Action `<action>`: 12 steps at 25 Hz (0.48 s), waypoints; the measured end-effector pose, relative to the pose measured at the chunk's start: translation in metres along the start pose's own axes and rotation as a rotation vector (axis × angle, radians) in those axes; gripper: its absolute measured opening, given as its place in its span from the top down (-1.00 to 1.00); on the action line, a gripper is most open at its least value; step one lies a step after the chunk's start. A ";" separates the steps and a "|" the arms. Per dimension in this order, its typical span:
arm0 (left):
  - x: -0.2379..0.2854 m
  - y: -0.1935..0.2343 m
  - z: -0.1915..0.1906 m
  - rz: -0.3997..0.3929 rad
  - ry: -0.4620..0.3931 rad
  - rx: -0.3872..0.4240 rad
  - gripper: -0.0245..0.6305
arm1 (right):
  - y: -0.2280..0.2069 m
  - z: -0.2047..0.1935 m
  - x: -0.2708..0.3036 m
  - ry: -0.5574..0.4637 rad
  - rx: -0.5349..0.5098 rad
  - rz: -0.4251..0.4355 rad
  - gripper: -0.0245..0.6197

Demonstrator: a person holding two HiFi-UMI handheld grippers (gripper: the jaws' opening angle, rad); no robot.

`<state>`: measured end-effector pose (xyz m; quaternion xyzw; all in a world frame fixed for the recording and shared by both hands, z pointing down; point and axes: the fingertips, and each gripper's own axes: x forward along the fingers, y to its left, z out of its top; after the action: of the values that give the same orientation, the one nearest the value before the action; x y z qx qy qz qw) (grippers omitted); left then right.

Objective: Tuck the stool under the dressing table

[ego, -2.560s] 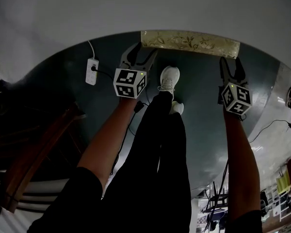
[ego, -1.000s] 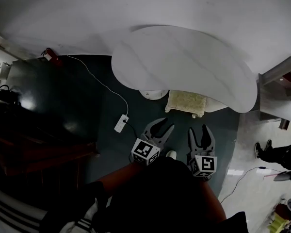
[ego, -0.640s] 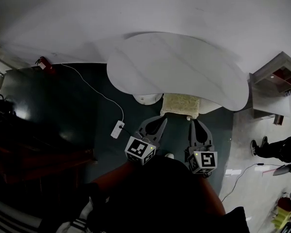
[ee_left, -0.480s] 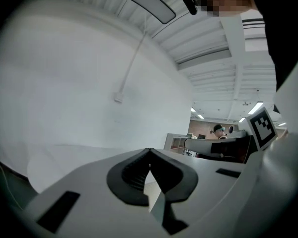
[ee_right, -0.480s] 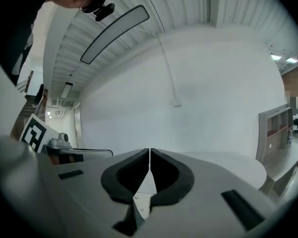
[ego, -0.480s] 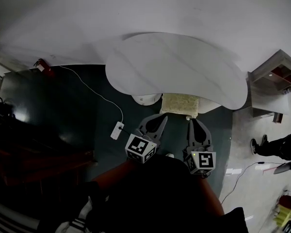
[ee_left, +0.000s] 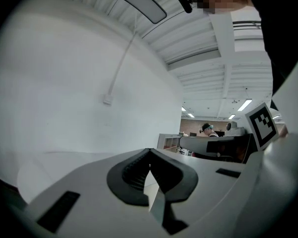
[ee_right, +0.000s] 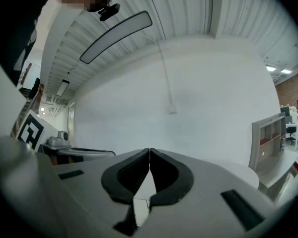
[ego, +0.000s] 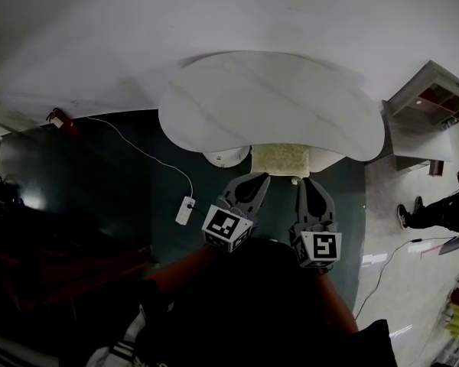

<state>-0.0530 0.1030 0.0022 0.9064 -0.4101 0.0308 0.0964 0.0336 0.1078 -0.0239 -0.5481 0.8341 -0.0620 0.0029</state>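
Pale stool (ego: 281,160) partly under dressing table (ego: 268,102)

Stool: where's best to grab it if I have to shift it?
The cushion, near edge, from your side. Only that strip sticks out; the rest is under the table top. The left gripper and right gripper are shut: open them first.

The stool (ego: 280,160) stands just ahead of the left gripper (ego: 252,183) and right gripper (ego: 310,183), partly under the dressing table (ego: 271,102) beyond. A power strip (ego: 185,209) lies left of the left gripper; a shelf unit (ego: 427,107) stands far right.
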 end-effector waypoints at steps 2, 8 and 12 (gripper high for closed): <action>0.002 -0.003 0.003 -0.017 0.000 0.002 0.88 | 0.002 0.001 -0.002 0.005 -0.013 -0.006 0.80; 0.011 -0.017 -0.001 -0.044 -0.001 -0.008 0.88 | -0.008 0.002 -0.010 0.007 -0.019 -0.032 0.81; 0.006 -0.022 0.001 -0.051 -0.016 0.011 0.88 | -0.005 0.001 -0.015 0.007 0.000 -0.045 0.81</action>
<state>-0.0323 0.1127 -0.0010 0.9173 -0.3874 0.0234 0.0890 0.0444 0.1199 -0.0257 -0.5663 0.8217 -0.0642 -0.0014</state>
